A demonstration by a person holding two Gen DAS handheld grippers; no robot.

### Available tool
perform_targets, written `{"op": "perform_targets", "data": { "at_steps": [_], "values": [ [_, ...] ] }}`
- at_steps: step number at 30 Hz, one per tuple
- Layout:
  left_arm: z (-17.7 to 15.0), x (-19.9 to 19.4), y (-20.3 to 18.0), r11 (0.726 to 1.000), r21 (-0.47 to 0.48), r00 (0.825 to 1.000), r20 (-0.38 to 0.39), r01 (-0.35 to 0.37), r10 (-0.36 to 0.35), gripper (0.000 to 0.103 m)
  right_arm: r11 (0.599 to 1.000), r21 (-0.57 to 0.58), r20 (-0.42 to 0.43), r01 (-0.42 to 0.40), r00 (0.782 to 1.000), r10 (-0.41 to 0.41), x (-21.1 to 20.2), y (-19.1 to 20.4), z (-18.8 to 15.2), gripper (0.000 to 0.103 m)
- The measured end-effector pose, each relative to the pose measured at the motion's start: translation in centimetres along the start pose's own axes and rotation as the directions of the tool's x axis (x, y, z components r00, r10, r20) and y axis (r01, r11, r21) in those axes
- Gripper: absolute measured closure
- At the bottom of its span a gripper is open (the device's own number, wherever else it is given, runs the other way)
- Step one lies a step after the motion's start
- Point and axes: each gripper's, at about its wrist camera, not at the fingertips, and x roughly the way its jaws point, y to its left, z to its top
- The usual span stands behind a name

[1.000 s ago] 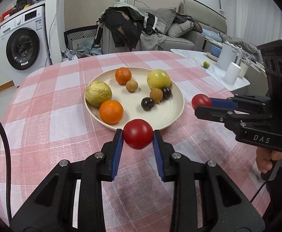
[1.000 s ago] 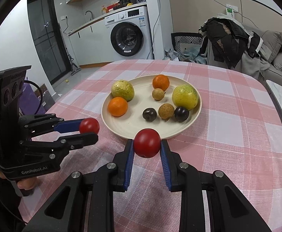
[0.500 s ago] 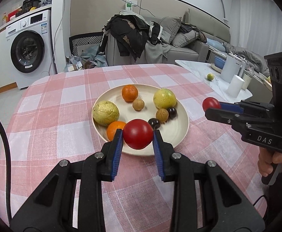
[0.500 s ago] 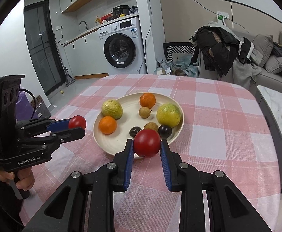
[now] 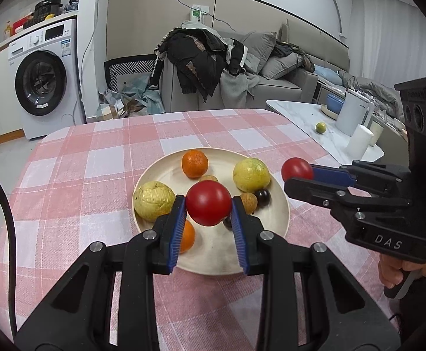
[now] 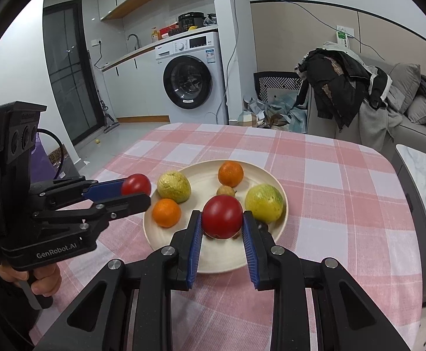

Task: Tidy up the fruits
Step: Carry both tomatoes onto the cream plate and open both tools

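Observation:
In the left wrist view my left gripper [image 5: 208, 208] is shut on a red tomato [image 5: 208, 203], held above a cream plate [image 5: 213, 259] on the pink checked tablecloth. The plate carries two oranges [image 5: 195, 163], a rough yellow fruit [image 5: 154, 201], a yellow-green fruit [image 5: 251, 174] and small brown and dark fruits. My right gripper [image 6: 222, 219] is shut on a second red tomato [image 6: 222, 217] over the near part of the same plate [image 6: 210, 263]. Each gripper shows in the other's view, the right gripper [image 5: 297, 172] off the plate's right rim and the left gripper [image 6: 137, 188] off its left rim.
A white side table [image 5: 300, 117] to the right holds a kettle, cups and a small lime [image 5: 320, 127]. Beyond the table are a washing machine [image 6: 189, 82] and a sofa heaped with clothes [image 5: 201, 55]. A hand grips each gripper's handle.
Both grippers have risen with their tomatoes. The plate has slid down in both views, so each held tomato now overlaps the plate's middle instead of its near rim.

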Motion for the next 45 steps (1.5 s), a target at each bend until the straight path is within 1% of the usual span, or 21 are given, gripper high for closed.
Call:
{"op": "perform_targets", "data": {
  "at_steps": [9,18,32,38,43,45],
  "values": [
    [0.5,3.3,0.2,1.000,0.006,0.999,-0.027,-0.027,0.027,0.075,1.000,0.018,-0.025,-0.003,1.000,0.004,2.6,-0.5,1.1,0.075],
    [0.0,5.6,0.4,0.998,0.022,0.997,-0.050,-0.055,0.056,0.075,1.000,0.028,-0.064,0.002,0.998,0.000,5.1,-1.1,0.8,0.075],
    [-0.6,6.4,0.4,0.997,0.035,0.996,-0.062,-0.067,0.069,0.075,0.999,0.040,-0.100,0.022,0.995,-0.018,6.5,-1.7,0.4,0.075],
    [-0.7,6.5,0.5,0.997,0.033,0.995,-0.065,-0.067,0.069,0.075,0.999,0.022,-0.090,0.043,0.995,-0.041,6.5,-1.4,0.3,0.075],
    [-0.8,6.5,0.5,0.997,0.032,0.995,-0.066,-0.067,0.069,0.075,0.997,0.025,-0.066,0.071,0.995,-0.070,5.9,-1.5,0.5,0.072],
    [-0.7,6.4,0.5,0.997,0.033,0.995,-0.065,-0.068,0.070,0.075,0.997,0.023,-0.062,0.075,0.995,-0.074,5.7,-1.6,0.5,0.066]
  ]
}}
